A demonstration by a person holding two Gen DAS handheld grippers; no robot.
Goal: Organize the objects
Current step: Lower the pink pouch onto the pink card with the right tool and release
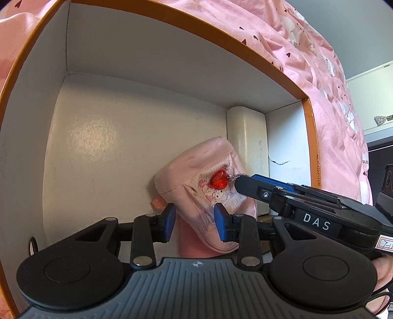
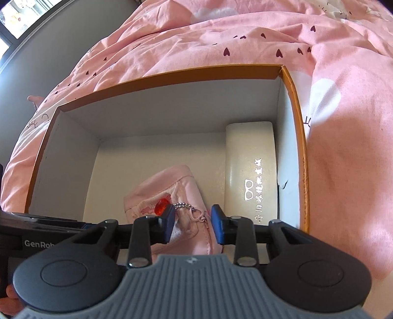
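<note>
Pink bedding [image 2: 245, 36] w/ dark hearts is spread under & around everything; window [image 2: 14, 14] is seen top left.

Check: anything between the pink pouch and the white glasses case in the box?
Nothing. In the right wrist view a bare strip of box floor separates the pink pouch from the white glasses case.

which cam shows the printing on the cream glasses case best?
Right wrist. The cream glasses case lies unobstructed beside the box wall, with its glasses icon and white lettering visible. In the left wrist view the case shows mostly a plain side, partly hidden behind the pink pouch.
</note>
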